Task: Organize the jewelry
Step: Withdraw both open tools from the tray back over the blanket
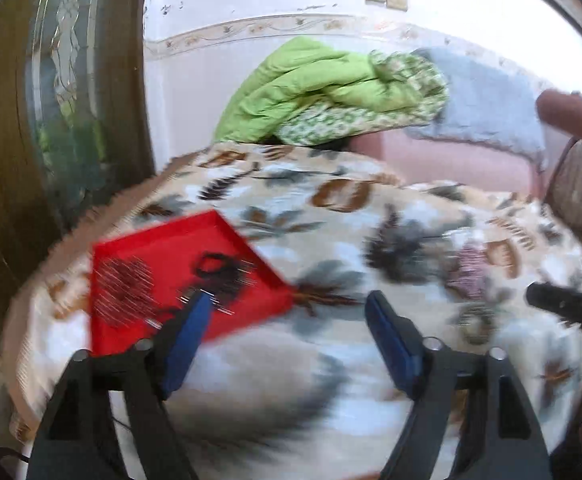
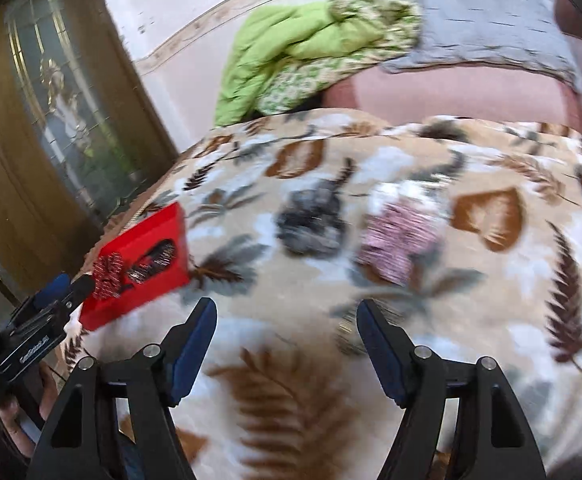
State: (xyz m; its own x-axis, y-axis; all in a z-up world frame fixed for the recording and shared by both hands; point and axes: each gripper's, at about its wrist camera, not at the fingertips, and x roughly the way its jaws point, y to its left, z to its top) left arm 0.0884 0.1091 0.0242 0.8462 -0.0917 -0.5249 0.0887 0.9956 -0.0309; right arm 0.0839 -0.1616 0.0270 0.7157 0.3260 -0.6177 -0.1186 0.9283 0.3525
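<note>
A red tray point(image 1: 163, 248) lies on the leaf-patterned blanket point(image 1: 331, 208), left of centre. In it lie a red beaded piece point(image 1: 125, 292) and a black beaded piece point(image 1: 223, 276). My left gripper point(image 1: 289, 300) is open and empty above the blanket, its left pad over the tray's near edge. A pink beaded piece point(image 1: 471, 272) and a small ring-shaped bracelet point(image 1: 477, 322) lie loose on the blanket to the right. In the right wrist view my right gripper point(image 2: 287, 305) is open and empty, with the pink beaded piece point(image 2: 399, 236) ahead of it and the tray point(image 2: 143, 236) at far left. Both views are blurred.
A green quilt point(image 1: 311, 88) and a grey pillow point(image 1: 487, 96) lie on a pink sheet point(image 1: 451, 156) at the back. A wooden door with a glass panel point(image 1: 63, 100) stands at the left, past the bed's edge. Part of a hand point(image 1: 567, 114) shows at the right.
</note>
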